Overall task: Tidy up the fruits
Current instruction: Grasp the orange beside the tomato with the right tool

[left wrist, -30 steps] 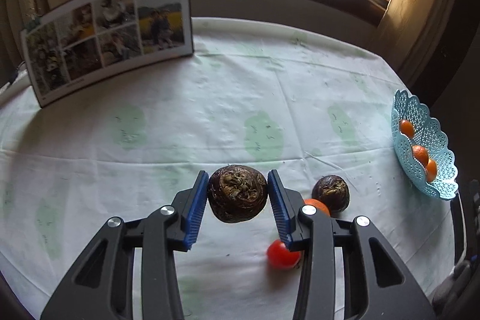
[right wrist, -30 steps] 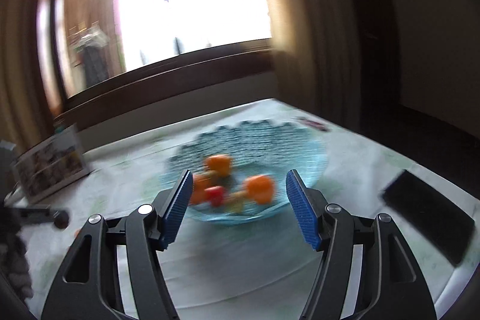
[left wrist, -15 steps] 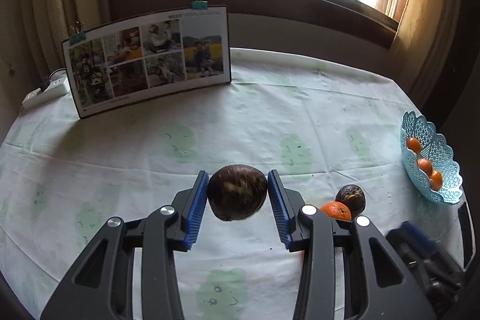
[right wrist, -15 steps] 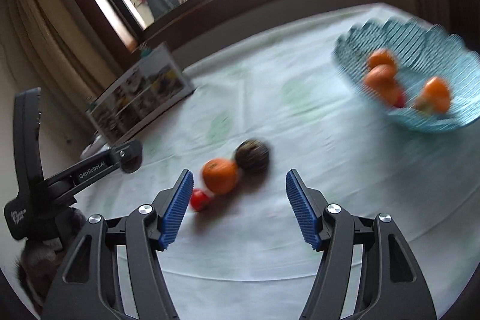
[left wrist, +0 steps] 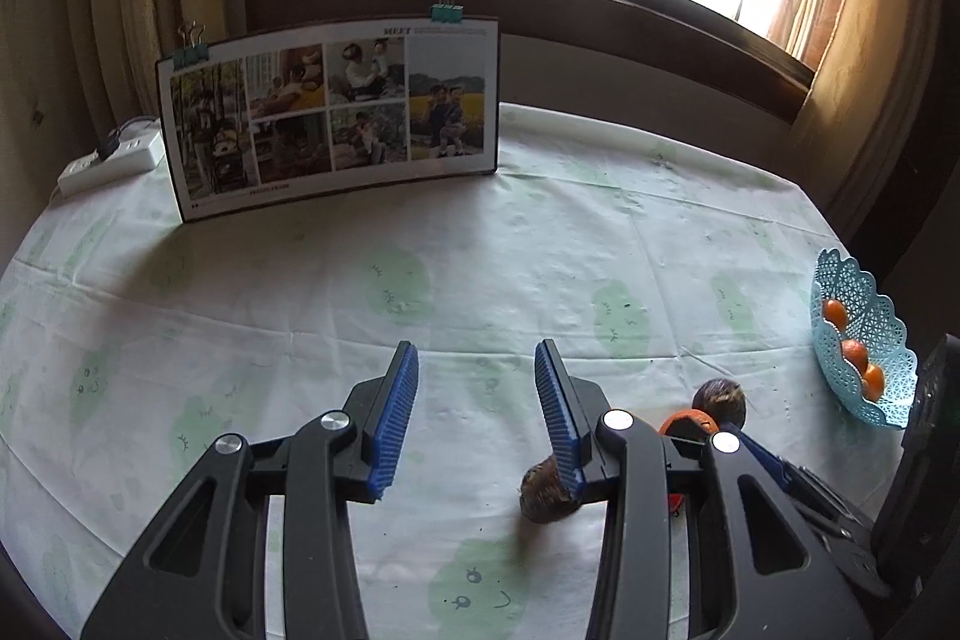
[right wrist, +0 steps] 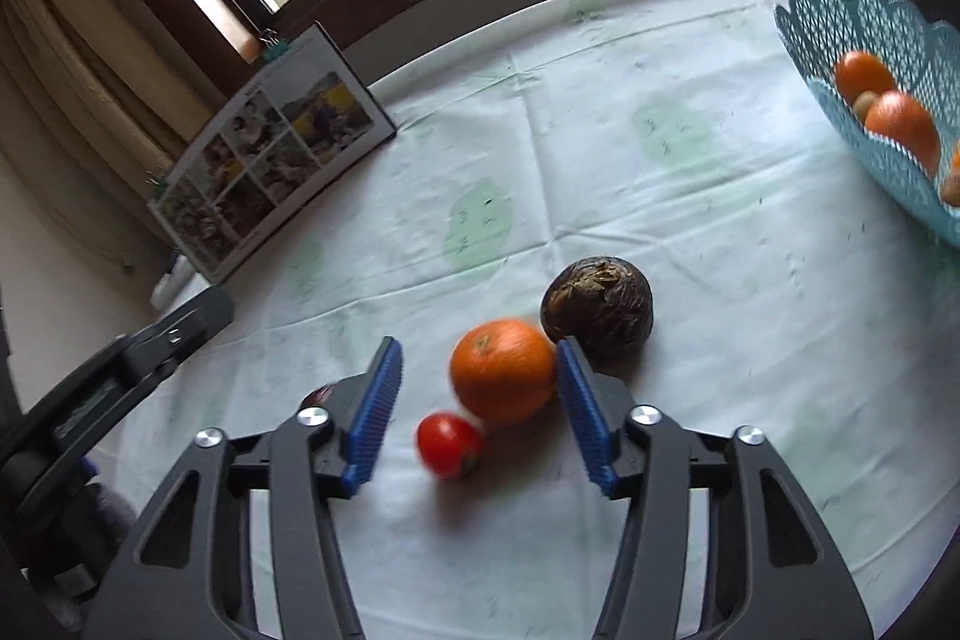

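Note:
My left gripper is open and empty above the tablecloth. A dark brown round fruit lies on the cloth just under its right finger. In the right wrist view, my right gripper is open over an orange and a small red tomato; a second dark brown fruit lies just beyond the right fingertip. The light blue lattice basket at the right holds several oranges; it also shows in the left wrist view.
A photo board stands at the back of the table, with a white power strip left of it. The window and curtains lie behind. The other gripper's black body is at the left in the right wrist view.
My left gripper opened and let go of the dark brown fruit, which now lies on the cloth. My right gripper swung from the basket down over the orange and tomato.

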Available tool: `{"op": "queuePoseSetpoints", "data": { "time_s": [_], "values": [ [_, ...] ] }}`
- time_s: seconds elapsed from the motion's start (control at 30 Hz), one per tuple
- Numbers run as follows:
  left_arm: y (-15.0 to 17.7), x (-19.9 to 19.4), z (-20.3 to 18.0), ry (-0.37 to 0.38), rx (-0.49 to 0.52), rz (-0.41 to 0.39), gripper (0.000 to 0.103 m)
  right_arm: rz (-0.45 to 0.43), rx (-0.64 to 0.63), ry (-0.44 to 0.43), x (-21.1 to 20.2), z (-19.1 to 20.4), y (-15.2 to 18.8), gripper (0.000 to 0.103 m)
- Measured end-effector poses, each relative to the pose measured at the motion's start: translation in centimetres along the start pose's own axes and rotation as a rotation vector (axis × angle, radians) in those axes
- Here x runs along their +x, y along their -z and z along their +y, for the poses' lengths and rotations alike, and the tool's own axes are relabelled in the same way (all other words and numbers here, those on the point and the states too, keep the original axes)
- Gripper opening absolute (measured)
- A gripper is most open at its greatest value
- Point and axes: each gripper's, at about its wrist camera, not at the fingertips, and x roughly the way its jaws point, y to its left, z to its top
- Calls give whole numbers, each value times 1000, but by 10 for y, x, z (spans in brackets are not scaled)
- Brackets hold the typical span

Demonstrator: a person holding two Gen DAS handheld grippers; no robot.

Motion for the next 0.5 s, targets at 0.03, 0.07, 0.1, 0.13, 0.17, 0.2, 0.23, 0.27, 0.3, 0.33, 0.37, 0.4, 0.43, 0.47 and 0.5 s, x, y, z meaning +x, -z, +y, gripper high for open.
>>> {"op": "queuePoseSetpoints", "data": {
  "time_s": [0.03, 0.07, 0.1, 0.13, 0.17, 0.2, 0.23, 0.27, 0.3, 0.33, 0.37, 0.4, 0.43, 0.47, 0.5],
  "values": [
    [0, 1, 0, 1, -1, 6, 41, 8, -8, 9, 3, 0, -1, 48],
    [1, 3, 0, 3, 0, 12, 42, 26, -13, 17, 7, -2, -1, 46],
    [2, 4, 0, 6, 2, 17, 42, 34, -14, 21, 10, -2, 0, 44],
    [2, 5, -1, 10, 3, 22, 42, 30, -23, 28, 12, -3, 1, 43],
    [3, 6, -1, 14, 3, 27, 43, 25, -38, 33, 12, -2, 2, 42],
    [3, 7, -2, 17, 2, 33, 45, 24, -47, 35, 12, -2, 2, 41],
    [4, 8, -2, 19, 1, 37, 47, 22, -51, 33, 10, -2, 3, 41],
    [4, 8, -2, 20, 0, 41, 51, 23, -53, 35, 9, -2, 3, 41],
    [5, 9, -3, 26, 1, 48, 52, 21, -52, 32, 7, -3, 3, 41],
    [6, 9, -4, 34, 2, 54, 52, 13, -48, 25, 2, -5, 3, 41],
    [6, 10, -5, 43, 6, 61, 53, 5, -44, 22, -2, -6, 3, 41],
    [7, 10, -7, 54, 12, 70, 57, -10, -38, 18, -9, -9, 2, 41],
    [8, 11, -9, 62, 17, 76, 62, -21, -33, 15, -14, -10, 1, 41],
    [9, 10, -10, 66, 19, 80, 63, -32, -29, 13, -19, -12, 0, 41],
    [10, 10, -11, 73, 22, 83, 64, -44, -26, 14, -24, -14, -1, 41]
  ]
}}
